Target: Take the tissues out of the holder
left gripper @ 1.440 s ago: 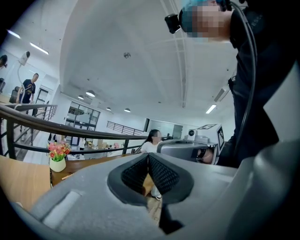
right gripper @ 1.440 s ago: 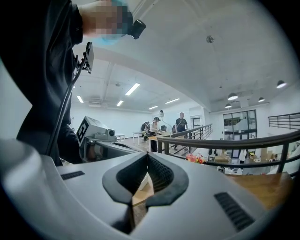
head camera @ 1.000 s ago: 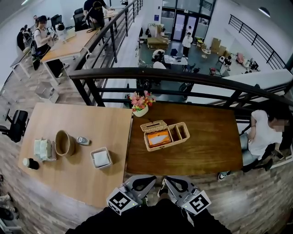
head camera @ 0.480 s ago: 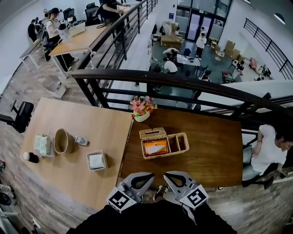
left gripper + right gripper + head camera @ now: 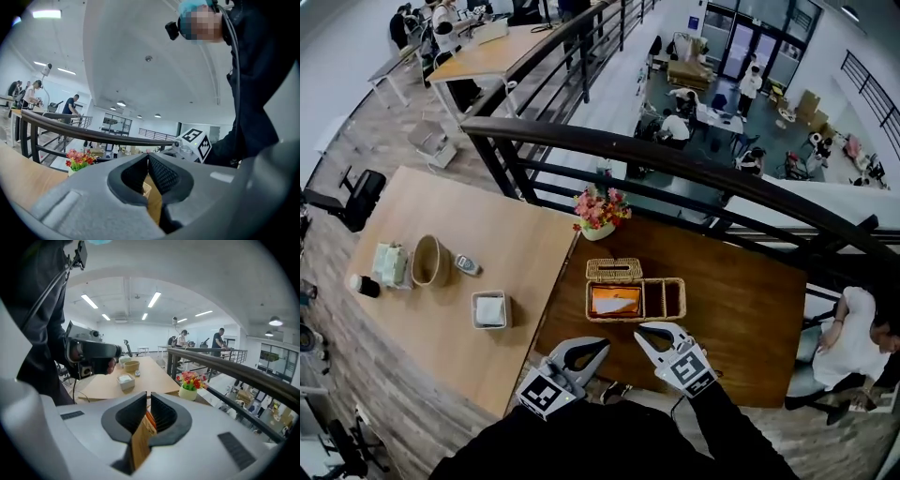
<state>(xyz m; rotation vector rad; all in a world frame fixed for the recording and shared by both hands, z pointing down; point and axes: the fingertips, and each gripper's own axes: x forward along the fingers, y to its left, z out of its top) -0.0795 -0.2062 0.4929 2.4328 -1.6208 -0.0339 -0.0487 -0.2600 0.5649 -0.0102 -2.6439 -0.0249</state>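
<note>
A wicker holder stands on the dark wooden table, with an orange tissue pack lying in its left compartment. A wicker lid lies just behind it. My left gripper hovers at the table's near edge, below the holder, shut and empty. My right gripper sits a little closer to the holder's near side, also shut with nothing held. In the left gripper view the left gripper's pads meet. In the right gripper view the right gripper points along the tables.
A pot of flowers stands at the dark table's far edge, by the black railing. The light table on the left carries a white square box, a round wooden bowl and small items. A person sits at right.
Both grippers have moved forward, up to the dark table's near edge, the right one furthest. The head view has swung so the tables sit higher and more to the right.
</note>
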